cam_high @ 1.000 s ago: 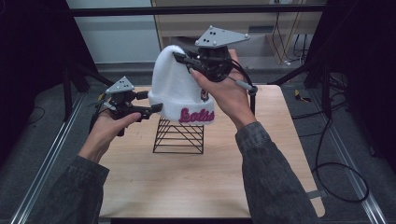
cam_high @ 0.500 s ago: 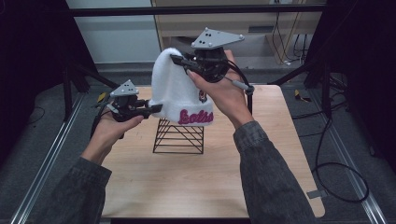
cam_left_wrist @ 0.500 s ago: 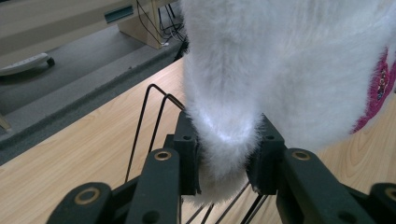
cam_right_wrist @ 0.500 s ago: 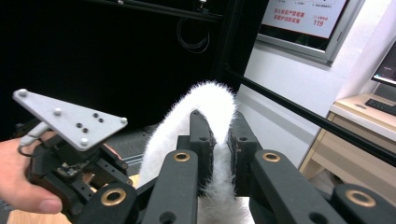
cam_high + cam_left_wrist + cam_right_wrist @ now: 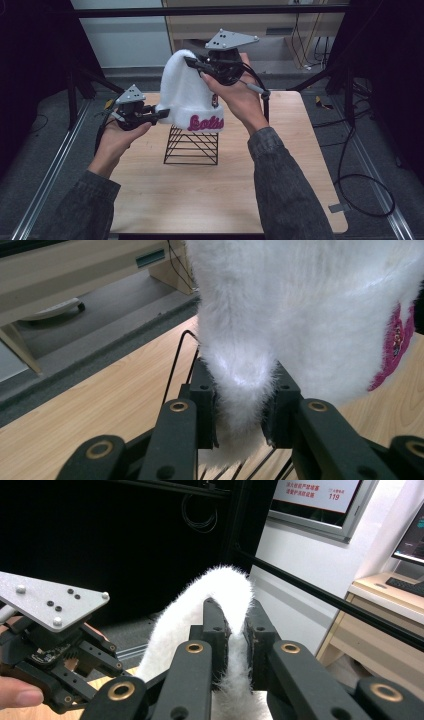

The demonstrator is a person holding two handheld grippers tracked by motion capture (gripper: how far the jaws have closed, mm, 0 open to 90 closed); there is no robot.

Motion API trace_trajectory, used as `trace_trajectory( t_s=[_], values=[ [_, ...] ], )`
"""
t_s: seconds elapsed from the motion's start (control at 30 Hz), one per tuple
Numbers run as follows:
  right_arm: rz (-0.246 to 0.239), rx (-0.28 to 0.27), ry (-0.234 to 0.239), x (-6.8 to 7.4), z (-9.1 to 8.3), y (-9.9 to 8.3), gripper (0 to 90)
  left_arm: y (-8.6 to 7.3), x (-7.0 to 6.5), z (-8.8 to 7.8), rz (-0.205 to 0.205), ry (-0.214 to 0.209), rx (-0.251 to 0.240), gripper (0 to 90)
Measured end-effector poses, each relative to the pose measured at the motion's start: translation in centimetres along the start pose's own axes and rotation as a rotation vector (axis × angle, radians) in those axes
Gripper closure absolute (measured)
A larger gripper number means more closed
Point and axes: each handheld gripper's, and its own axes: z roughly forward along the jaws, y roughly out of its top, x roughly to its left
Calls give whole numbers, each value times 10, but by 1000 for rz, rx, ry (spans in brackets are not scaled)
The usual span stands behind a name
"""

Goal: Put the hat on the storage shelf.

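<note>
Here the white fuzzy beanie (image 5: pixel 187 97) hangs over the black wire stand (image 5: pixel 192 145) at mid-table. The right gripper (image 5: pixel 192 62) pinches its crown to keep it upright, while the left gripper (image 5: pixel 162 114), whose jaws have just been closing, clamps the cuff's left edge, likely to seat it. Trailing cables (image 5: pixel 350 170) lie right, clear.

One overhead camera, two riding on the grippers

The high view looks forward and down over the table (image 5: pixel 300 165); each gripper view peers along its own jaws, very close to the white hat (image 5: pixel 185 95), which all three share
</note>
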Motion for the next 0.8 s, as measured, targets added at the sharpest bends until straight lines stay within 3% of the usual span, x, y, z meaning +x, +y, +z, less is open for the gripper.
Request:
trace_trajectory(
  t_s=[0.33, 0.8],
  values=[
    [25, 22, -5, -6, 6, -14, 833, -9, 3, 2, -24, 7, -1, 715],
    [54, 64, 6, -15, 14, -37, 830, -21, -2, 18, -5, 32, 25, 716]
  ],
)
